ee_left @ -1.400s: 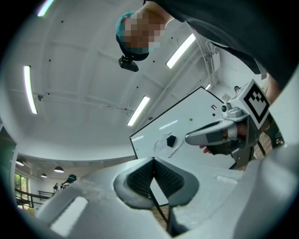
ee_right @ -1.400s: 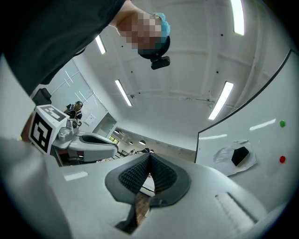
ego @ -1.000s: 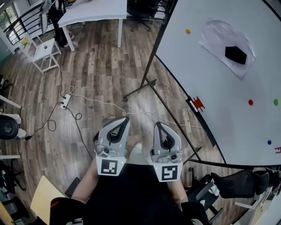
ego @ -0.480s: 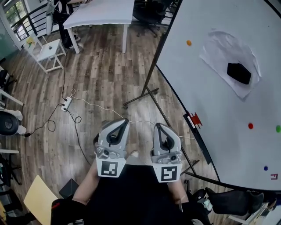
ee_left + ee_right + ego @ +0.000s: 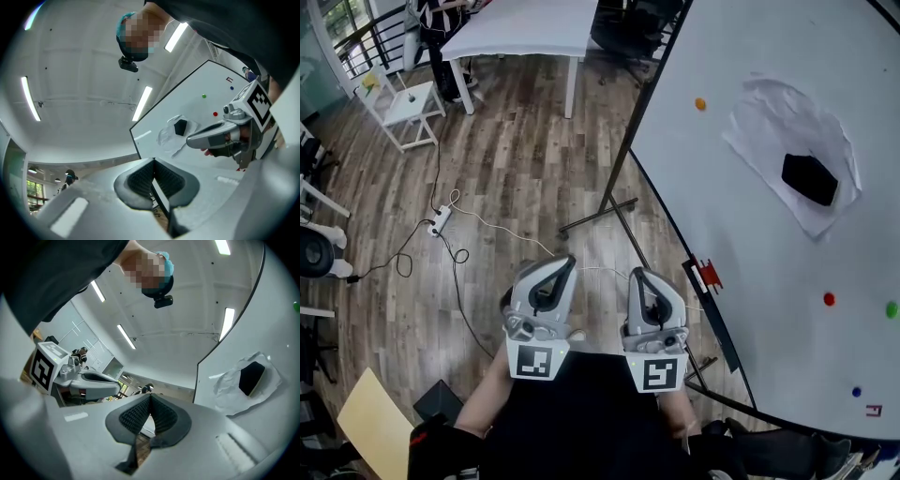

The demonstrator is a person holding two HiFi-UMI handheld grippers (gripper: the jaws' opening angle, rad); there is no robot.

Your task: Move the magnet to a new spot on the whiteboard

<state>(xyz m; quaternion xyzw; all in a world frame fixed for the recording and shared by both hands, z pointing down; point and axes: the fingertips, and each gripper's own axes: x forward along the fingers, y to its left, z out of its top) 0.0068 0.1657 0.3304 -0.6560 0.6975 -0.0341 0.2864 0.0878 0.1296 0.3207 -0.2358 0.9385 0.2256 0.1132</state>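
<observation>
**Claws.** The left claw [image 5: 153, 174] has its jaws pressed together. The ribbed pads meet along their length and nothing sits between them. The right claw [image 5: 149, 414] is in the same condition: jaws together, pads in contact, no object gripped. In the head view, both claws sit side by side close to the person's body, each marker cube nearest the person. They point away over the wooden floor [image 5: 506, 187] and neither touches the board.

**Work surface.** The whiteboard [image 5: 750, 244] stands to the right of the claws and well apart from them. Its dark lower edge runs diagonally past the right claw.

**Task items.** Four small round magnets sit on the whiteboard.
- The orange magnet [image 5: 700, 104] is near the upper left of the board.
- The red magnet [image 5: 829, 299] and the green magnet [image 5: 891, 308] are low on the right, near each other.
- The blue magnet [image 5: 856, 392] is below them, near the lower edge.

The views do not show which magnet is the task's own.

**Other items.** A black block [image 5: 809, 179] lies on a crumpled white sheet [image 5: 769, 117] on the board, to the right of the orange magnet. A power strip [image 5: 441, 217] with its cable lies on the floor to the left.
</observation>
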